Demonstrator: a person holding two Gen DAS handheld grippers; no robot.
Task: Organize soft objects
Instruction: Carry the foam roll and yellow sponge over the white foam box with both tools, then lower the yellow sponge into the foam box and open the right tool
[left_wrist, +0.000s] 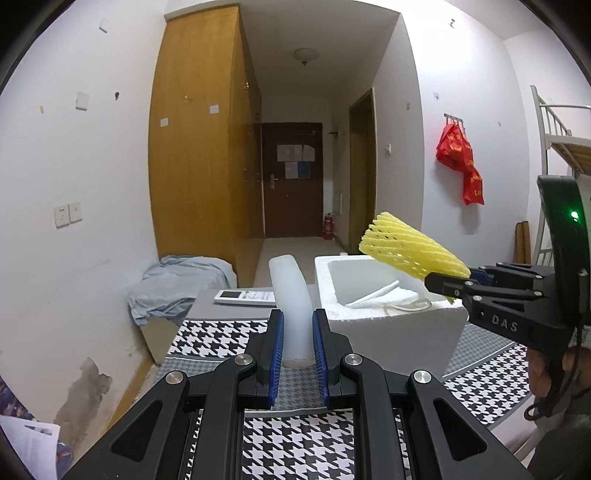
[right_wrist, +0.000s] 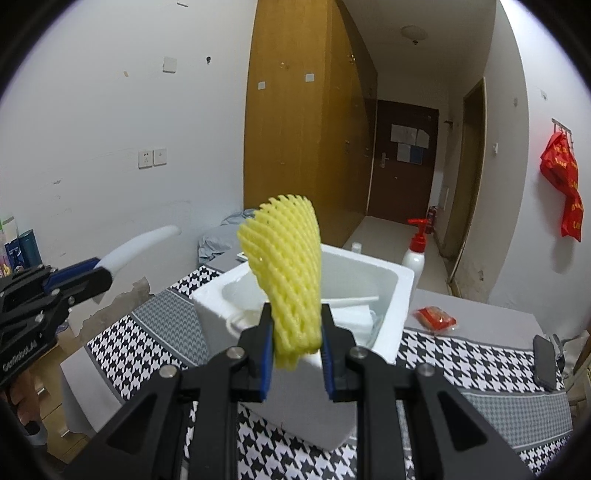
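Note:
My left gripper (left_wrist: 297, 328) is shut on a white foam tube (left_wrist: 290, 291), which curves up and away between the blue pads; it shows in the right wrist view (right_wrist: 136, 245) too. My right gripper (right_wrist: 297, 332) is shut on a yellow foam net sleeve (right_wrist: 286, 266) and holds it above the near rim of a white foam box (right_wrist: 400, 277). In the left wrist view the right gripper (left_wrist: 443, 286) holds the yellow sleeve (left_wrist: 406, 251) over the box (left_wrist: 391, 332). White foam pieces (right_wrist: 354, 302) lie inside the box.
The box stands on a houndstooth tablecloth (right_wrist: 461, 362). A white remote (left_wrist: 245, 297) lies behind the tube. A pump bottle (right_wrist: 415, 251), a red packet (right_wrist: 436, 317) and a dark phone (right_wrist: 545, 363) sit to the right. A grey cloth (left_wrist: 177, 284) lies far left.

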